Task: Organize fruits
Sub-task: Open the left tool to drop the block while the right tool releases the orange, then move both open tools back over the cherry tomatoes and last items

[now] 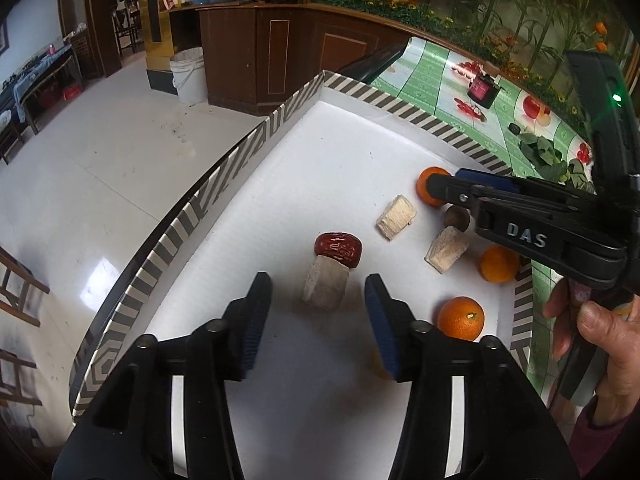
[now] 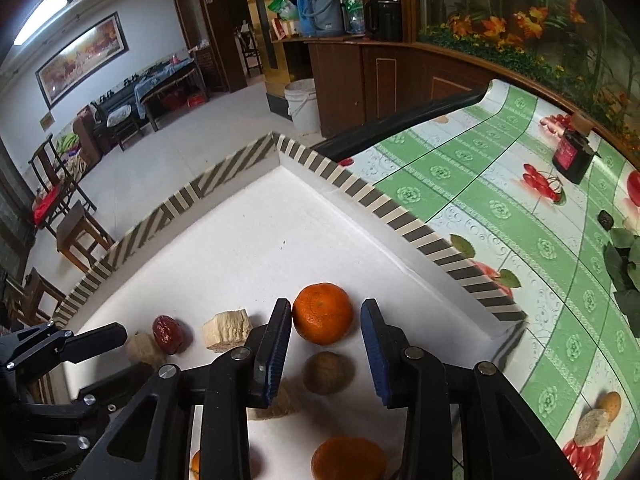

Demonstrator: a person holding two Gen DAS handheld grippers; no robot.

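- Fruit lies scattered on the white tray [image 1: 280, 168]: a red date [image 1: 338, 249] leans on a pale block [image 1: 325, 284] at centre frame in the left wrist view.
- Left gripper [image 1: 318, 312] hangs tilted down, fingers parted and empty; better to close on the date alone, clear of the block.
- Right gripper [image 2: 326, 346], also angled down, stands open just short of the far orange [image 2: 322, 313], with a brown nut [image 2: 328, 372] between its fingers.

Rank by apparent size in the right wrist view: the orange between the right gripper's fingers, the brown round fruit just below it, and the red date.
1. orange, clearly largest.
2. brown round fruit, somewhat smaller though nearer the camera.
3. red date, smallest; it lies off to the left, so lens distortion may shrink it slightly.
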